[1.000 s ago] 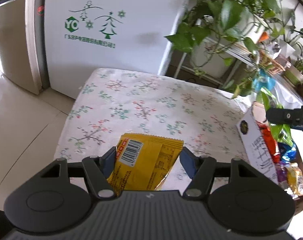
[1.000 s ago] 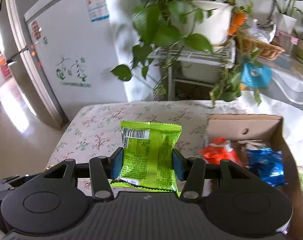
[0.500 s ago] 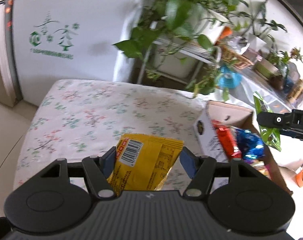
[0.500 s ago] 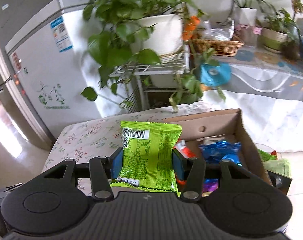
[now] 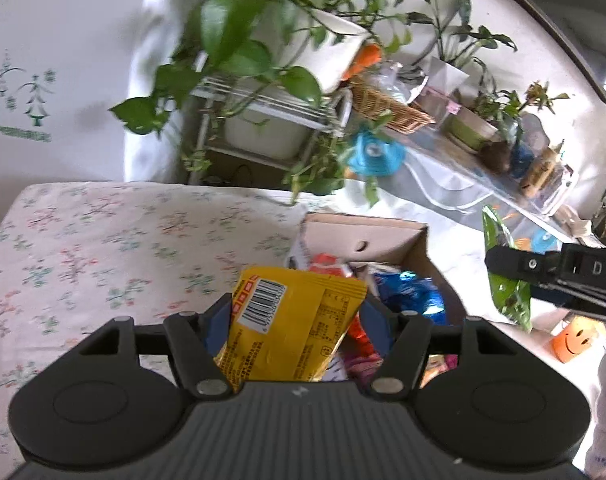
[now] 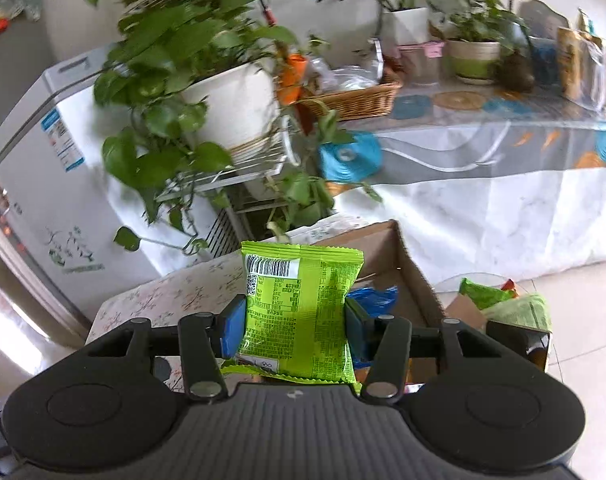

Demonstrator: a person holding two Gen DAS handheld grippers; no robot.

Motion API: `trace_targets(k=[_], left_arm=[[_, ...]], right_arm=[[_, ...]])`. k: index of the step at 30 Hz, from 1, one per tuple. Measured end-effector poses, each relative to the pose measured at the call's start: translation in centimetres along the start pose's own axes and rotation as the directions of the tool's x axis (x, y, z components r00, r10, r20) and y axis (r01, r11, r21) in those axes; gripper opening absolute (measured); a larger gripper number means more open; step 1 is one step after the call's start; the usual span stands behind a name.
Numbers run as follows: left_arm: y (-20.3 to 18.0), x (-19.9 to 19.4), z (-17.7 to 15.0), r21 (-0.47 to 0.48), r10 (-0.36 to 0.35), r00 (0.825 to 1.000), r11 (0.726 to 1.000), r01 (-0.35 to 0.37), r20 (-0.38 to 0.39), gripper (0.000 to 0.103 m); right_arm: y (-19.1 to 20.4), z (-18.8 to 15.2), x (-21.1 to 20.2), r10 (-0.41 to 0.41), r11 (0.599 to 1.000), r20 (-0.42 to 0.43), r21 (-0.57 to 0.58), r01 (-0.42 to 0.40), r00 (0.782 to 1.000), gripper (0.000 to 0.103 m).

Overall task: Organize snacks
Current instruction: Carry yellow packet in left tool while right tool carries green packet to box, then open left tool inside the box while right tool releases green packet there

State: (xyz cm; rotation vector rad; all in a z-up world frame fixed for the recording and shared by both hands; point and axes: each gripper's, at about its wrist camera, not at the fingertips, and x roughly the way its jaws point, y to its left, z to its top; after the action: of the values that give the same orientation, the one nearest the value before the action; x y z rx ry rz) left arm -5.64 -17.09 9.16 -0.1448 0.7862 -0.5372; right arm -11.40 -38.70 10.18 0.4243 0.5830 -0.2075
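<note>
I am looking along my left gripper (image 5: 295, 312), and going from the left I am seeing the fridge (image 5: 43, 60), then the desk (image 5: 103, 240) under its flowered cloth. My left gripper is holding a yellow packet (image 5: 291, 332), its blue pads pressing the packet's two sides and its barcode facing me. The packet is hanging in the air near the desk's right edge, in front of the box (image 5: 367, 236). The box is sitting at that right edge, open at the top, with red, blue and other wrappers lying inside. Beyond the far edge a potted vine (image 5: 263, 40) is standing on a white rack (image 5: 271, 120), and a basket (image 5: 391, 108) is resting on a long counter to its right. At the right of this view my right gripper (image 5: 515, 268) is reaching in from the side, gripping a green packet (image 5: 503, 280) held apart from the box.

Along my right gripper (image 6: 295, 320), the fridge (image 6: 35, 184) is again at the left. The gripper is closed on the green packet (image 6: 299, 308), pads pressing both sides, barcode at its upper left. The packet is hanging over the box (image 6: 399, 256), whose near wall is hidden behind it. To the right, more green wrappers (image 6: 511, 304) are lying low beside the box; I cannot tell what they are resting on.
</note>
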Motion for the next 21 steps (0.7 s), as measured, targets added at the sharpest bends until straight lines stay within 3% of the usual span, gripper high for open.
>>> trace_targets(k=[7,21], left_arm=[[-2.5,2.5,0.7,-0.013,-0.057,0.998,0.998,0.056,-0.022,0.066],[-6.1,7.6,2.0,-0.013,-0.108,0.991,0.994,0.108,-0.074,0.067]], right_arm=[[-2.4,0.0,0.0,-0.008,0.993,-0.019,0.117,0.010,1.000,0.057],[-3.8,-0.2,1.0,-0.072,0.976,-0.062,0.202,0.083,0.996,0.058]])
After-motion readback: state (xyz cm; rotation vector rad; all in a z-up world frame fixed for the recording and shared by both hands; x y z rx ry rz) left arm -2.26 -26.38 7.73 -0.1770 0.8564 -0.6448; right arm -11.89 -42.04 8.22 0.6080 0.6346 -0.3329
